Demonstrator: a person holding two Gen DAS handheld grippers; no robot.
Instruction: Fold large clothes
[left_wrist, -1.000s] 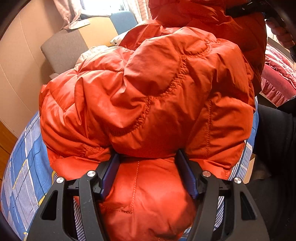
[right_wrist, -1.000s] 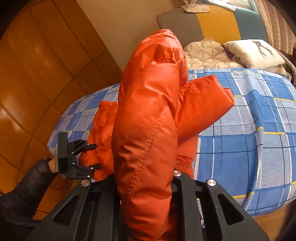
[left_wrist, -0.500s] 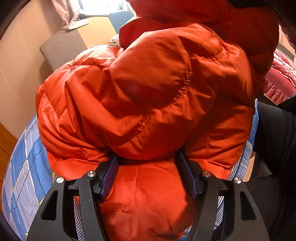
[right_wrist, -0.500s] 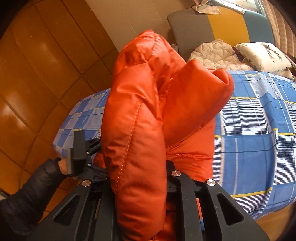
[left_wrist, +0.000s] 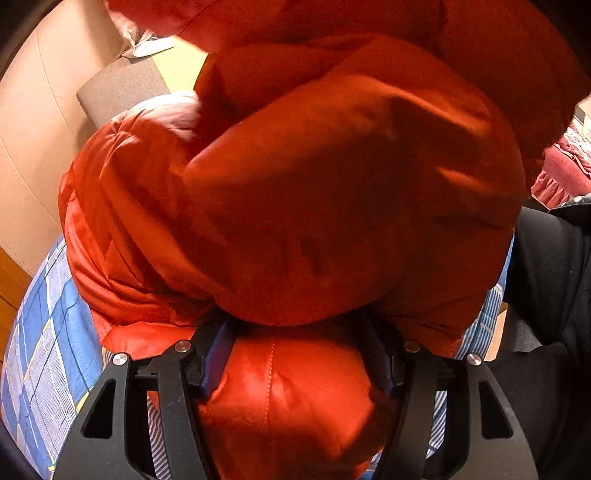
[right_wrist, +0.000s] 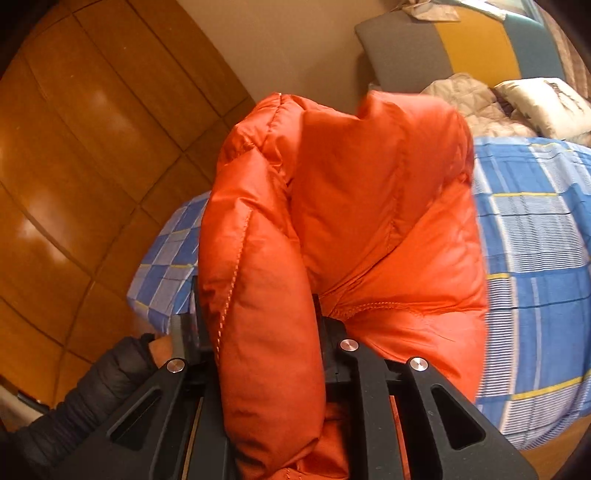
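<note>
The orange puffer jacket (left_wrist: 332, 192) is bunched up above the bed (right_wrist: 535, 258), held between both grippers. The left gripper (left_wrist: 299, 354) has its jaws clamped on a thick padded fold of the jacket; the fabric fills the whole gap between the blue-lined fingers (left_wrist: 216, 354) and bulges out toward the camera. Above that fold, a large puffed mass of the jacket rolls over and covers most of the left wrist view, blurred in places.

The right gripper (right_wrist: 258, 332) has its jaws closed on another quilted roll of the jacket (right_wrist: 332, 221), which rises upright between the fingers with a stitched seam running along it. The rest of the jacket hangs to the right of that roll, over the blue checked bedspread.

In the right wrist view, low on the left, the person's left hand (right_wrist: 160, 349) in a black padded sleeve (right_wrist: 96, 391) shows beside the jacket. A cream pillow (right_wrist: 546, 107) and a beige quilted blanket (right_wrist: 465, 99) lie at the head of the bed, against a grey, yellow and teal headboard (right_wrist: 461, 48). Wooden panelling (right_wrist: 92, 147) lines the wall on the left
</note>
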